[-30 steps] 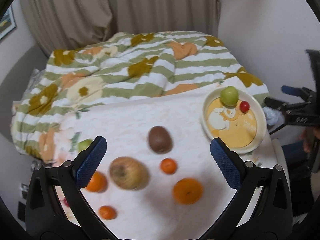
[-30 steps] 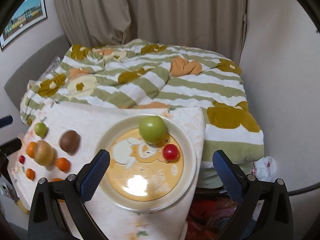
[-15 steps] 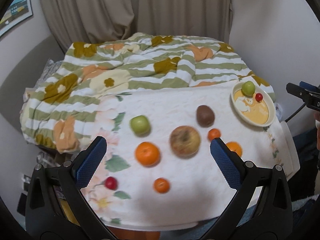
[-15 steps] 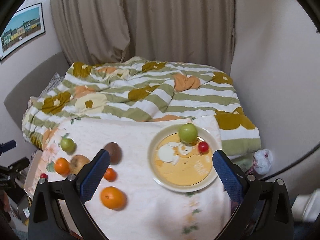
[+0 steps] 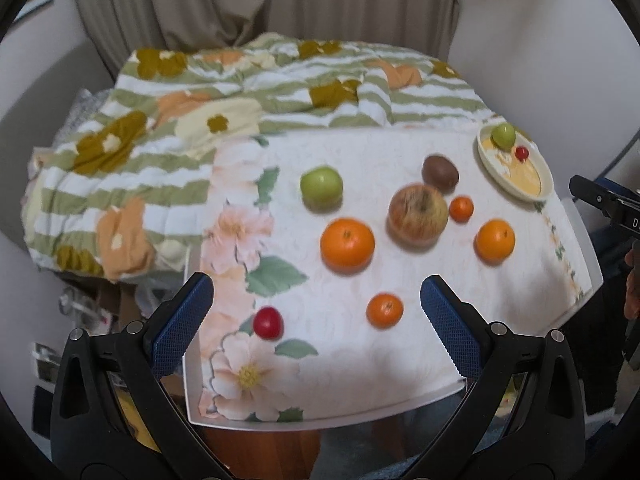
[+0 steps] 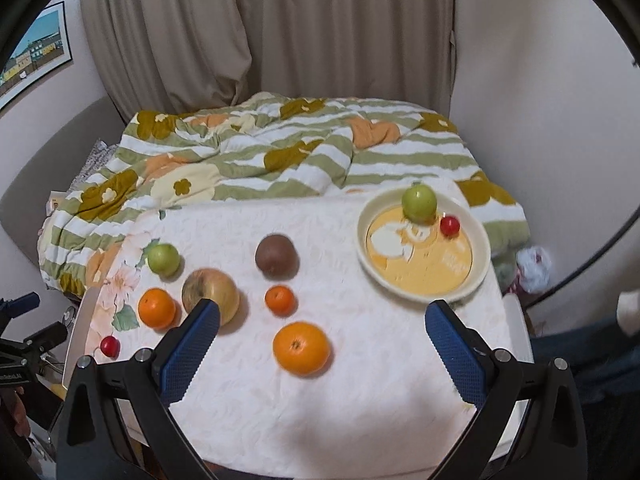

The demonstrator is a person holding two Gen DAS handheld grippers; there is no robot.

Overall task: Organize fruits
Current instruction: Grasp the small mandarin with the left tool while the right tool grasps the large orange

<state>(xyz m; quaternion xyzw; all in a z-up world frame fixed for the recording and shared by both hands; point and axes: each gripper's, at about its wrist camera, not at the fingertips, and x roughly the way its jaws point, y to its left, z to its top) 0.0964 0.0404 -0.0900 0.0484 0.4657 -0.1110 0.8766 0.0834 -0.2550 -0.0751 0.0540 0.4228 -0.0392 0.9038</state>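
Note:
Fruits lie on a white floral cloth (image 5: 360,368) over a small table. In the left wrist view I see a green apple (image 5: 321,187), a large orange (image 5: 347,243), a mottled apple (image 5: 418,212), a brown kiwi (image 5: 440,171), a small orange (image 5: 385,310) and a red cherry tomato (image 5: 268,322). A cream plate (image 6: 478,276) at the right holds a green apple (image 6: 419,202) and a red tomato (image 6: 449,225). My left gripper (image 5: 316,312) is open and empty above the table's near edge. My right gripper (image 6: 322,338) is open and empty above another orange (image 6: 302,347).
A striped floral quilt (image 6: 280,160) covers the bed behind the table. Curtains and walls stand behind it. A white bag (image 6: 532,266) lies on the floor at the right. The right gripper's body (image 5: 604,200) shows at the left wrist view's right edge.
Both grippers have pulled back and up from the table. The left view has swung from the plate side toward the left fruits. No fruit has moved.

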